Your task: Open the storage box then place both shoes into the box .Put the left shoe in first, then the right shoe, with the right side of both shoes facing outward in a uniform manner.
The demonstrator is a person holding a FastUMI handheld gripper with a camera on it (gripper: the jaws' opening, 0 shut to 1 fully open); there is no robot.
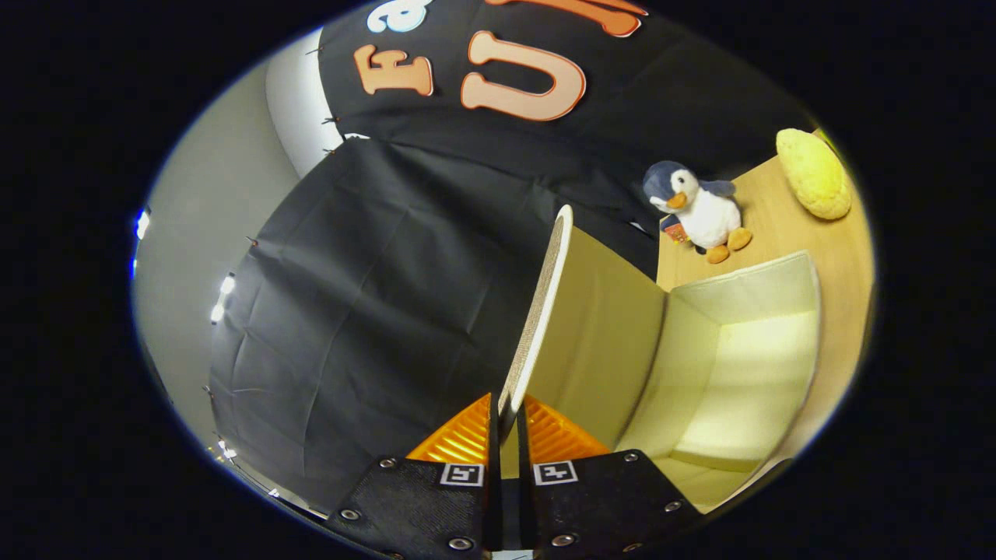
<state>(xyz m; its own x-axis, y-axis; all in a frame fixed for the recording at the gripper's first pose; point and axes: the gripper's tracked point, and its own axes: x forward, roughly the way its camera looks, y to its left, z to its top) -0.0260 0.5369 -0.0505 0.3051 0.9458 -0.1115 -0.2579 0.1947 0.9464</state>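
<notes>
The gripper (507,424), low in the middle of the frame, is clamped on the edge of the box lid (545,311), both fingers pressing it. The lid stands raised, and the open storage box (747,365) lies right of it on a wooden table (770,202). A toy penguin (700,210) and a yellow cushion (813,171) sit at the upper right.

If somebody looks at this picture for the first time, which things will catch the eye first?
First, the storage box's lid, raised and pinched at its edge between the fingers of the gripper. Beside it, the storage box lies open and empty inside. Beyond the box, a plush penguin and a yellow cushion sit on the wooden table.
</notes>
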